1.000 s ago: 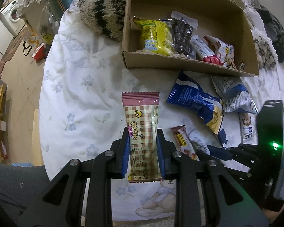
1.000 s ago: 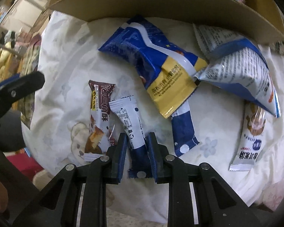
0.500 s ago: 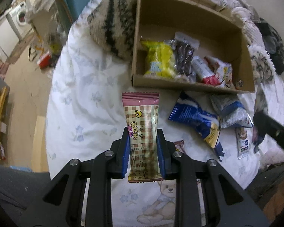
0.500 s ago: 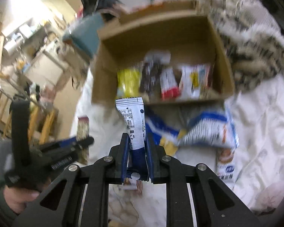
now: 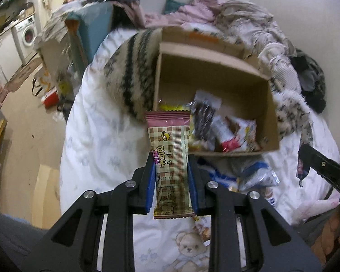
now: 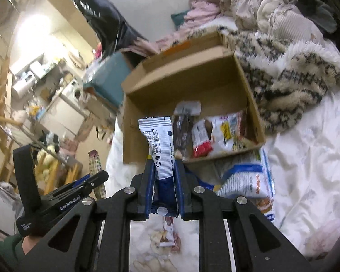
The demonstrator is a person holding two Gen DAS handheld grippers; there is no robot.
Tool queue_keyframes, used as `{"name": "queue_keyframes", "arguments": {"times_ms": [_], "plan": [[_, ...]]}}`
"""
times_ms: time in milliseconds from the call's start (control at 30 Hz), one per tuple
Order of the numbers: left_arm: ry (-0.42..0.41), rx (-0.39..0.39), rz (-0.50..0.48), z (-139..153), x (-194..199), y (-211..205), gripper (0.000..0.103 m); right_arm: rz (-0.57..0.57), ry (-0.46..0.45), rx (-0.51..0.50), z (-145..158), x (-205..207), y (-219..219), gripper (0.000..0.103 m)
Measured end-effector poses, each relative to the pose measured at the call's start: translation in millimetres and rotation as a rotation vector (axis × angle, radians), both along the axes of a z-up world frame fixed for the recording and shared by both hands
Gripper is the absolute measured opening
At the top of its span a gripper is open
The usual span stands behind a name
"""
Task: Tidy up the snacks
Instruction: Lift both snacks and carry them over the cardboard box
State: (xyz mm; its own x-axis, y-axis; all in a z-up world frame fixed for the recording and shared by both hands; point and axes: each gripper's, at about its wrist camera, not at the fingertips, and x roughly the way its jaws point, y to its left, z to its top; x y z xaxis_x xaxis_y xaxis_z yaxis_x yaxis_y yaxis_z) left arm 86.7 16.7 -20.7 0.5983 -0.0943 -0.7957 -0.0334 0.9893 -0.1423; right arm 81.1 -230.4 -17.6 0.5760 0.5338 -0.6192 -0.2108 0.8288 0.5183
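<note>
A: What does each gripper hold, and where is it in relation to the cardboard box [image 5: 215, 72]?

B: The left gripper [image 5: 171, 182] is clenched on a pink checked snack bar [image 5: 170, 158], its blue pads pressing both long edges. The bar stands upright in the jaws, in the air just in front of the box's near left corner, and its top edge overlaps the box's left wall in this view. The right gripper [image 6: 163, 187] is clenched on a white and dark blue snack packet [image 6: 159, 149], also upright, in the air just in front of the box's near wall.

A: What is inside the box?

B: Several snacks lean against the box's near wall: a yellow packet [image 5: 172, 107], a dark brown packet [image 5: 202, 117] with a clear top, a red and white bar [image 5: 226, 136], and a white packet with yellow print [image 6: 224, 133].

A: And outside the box?

B: The box sits on a white bed sheet [image 5: 102, 140] printed with pale flowers and a teddy bear. Blue and white snack bags [image 6: 244, 179] lie on the sheet just in front of the box's near wall. A brown snack bar [image 6: 167, 233] lies further in front of the box, below the right gripper. A striped fuzzy blanket [image 5: 133, 72] is bunched against the box's left side and behind it.
</note>
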Motion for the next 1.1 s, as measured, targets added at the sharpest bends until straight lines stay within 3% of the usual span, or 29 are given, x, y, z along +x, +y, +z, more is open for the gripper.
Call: {"name": "queue_keyframes", "arguments": {"times_ms": [200,467,833,967,1100], "plan": [[-0.04,-0.055,-0.052,35,23,-3,0.022,-0.086,-0.118,0.037,34,4,-26,0.019],[-0.071,-0.034,-0.084,50,60,-16,0.022,-0.114,-0.079,0.048,43,41,-43,0.019],[-0.037,0.014,-0.148,15,101,-36,0.022,-0.088,0.014,-0.014,7,92,-29,0.019],[-0.026,0.042,-0.129,-4,104,-31,0.022,-0.102,0.051,-0.026,-17,99,-28,0.019],[0.005,0.02,-0.107,-18,111,-27,0.022,-0.101,0.136,-0.043,-39,106,-22,0.019]]}}
